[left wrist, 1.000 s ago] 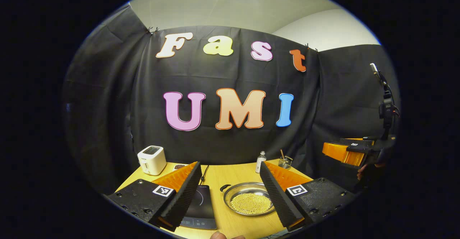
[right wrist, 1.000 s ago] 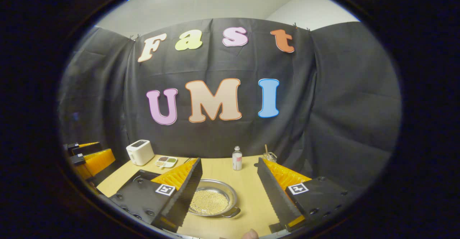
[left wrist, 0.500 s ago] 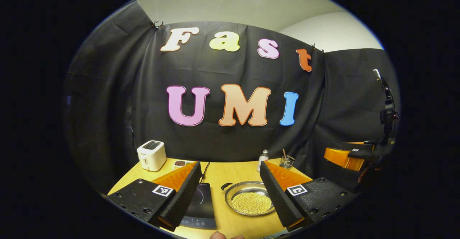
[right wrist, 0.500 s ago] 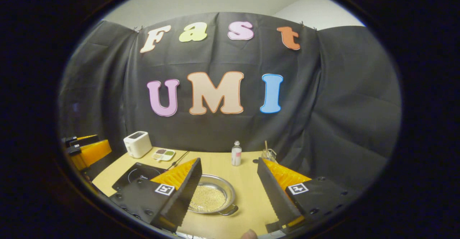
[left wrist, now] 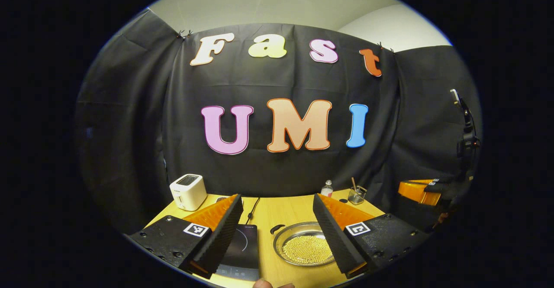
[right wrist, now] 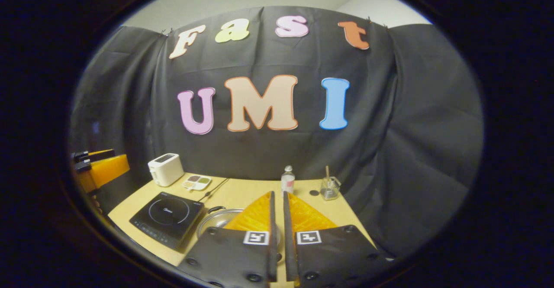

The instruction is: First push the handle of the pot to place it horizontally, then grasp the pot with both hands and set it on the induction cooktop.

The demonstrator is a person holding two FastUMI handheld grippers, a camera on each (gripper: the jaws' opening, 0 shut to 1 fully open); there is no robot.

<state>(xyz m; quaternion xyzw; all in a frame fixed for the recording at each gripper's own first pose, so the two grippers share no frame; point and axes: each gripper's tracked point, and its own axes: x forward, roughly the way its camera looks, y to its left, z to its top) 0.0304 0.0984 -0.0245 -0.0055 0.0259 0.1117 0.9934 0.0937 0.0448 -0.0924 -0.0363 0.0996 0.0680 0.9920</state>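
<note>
Here one pot [left wrist: 303, 247], a shallow steel pan of small yellow beads, sits on the wooden tabletop [left wrist: 277, 212] between the spread, released fingers of the left tongs [left wrist: 277, 231], with one black induction cooktop [left wrist: 240, 253] just beside it, behind the left finger. The right tongs [right wrist: 277, 229] are clenched on nothing, their fingers nearly touching above the pot. Beyond both stand one white toaster [left wrist: 187, 191], one small bottle [right wrist: 287, 180] and one glass jar [right wrist: 329, 188] against the black cloth wall.

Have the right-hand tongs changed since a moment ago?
Yes. The right tongs have closed to a narrow gap, held above the round steel pot on the wooden table.
</note>
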